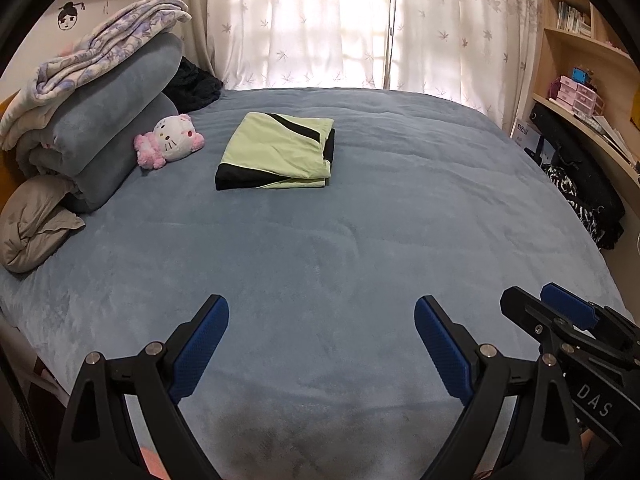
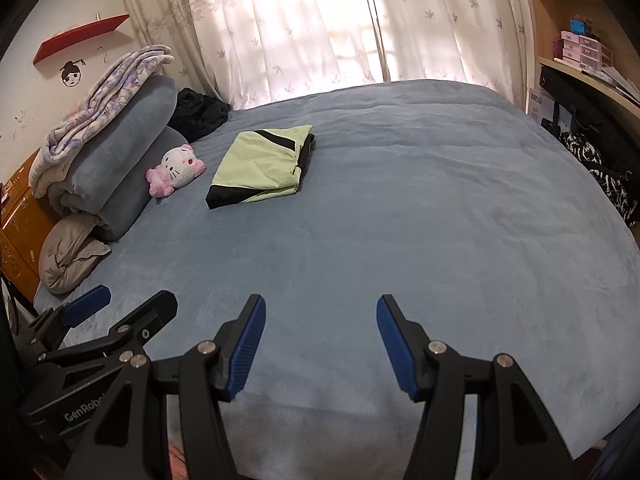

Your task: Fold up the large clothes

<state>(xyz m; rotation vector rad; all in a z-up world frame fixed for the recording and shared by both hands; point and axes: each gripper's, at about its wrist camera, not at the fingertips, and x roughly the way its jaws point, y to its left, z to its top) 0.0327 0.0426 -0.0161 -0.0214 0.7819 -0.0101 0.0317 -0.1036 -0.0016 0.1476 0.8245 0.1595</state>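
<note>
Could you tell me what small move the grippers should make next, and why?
Probably just draw back: the garment already lies folded flat on the bed, and the left gripper and right gripper are open, empty and well short of it.

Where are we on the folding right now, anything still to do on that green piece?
Done: the green and black garment lies folded in a flat, compact rectangle on the blue bedspread. In hand: nothing; the left tongs and right tongs both stand open above bare bedspread near its front edge, well short of the garment. Left: no other unfolded garment is laid out on the bedspread.
</note>
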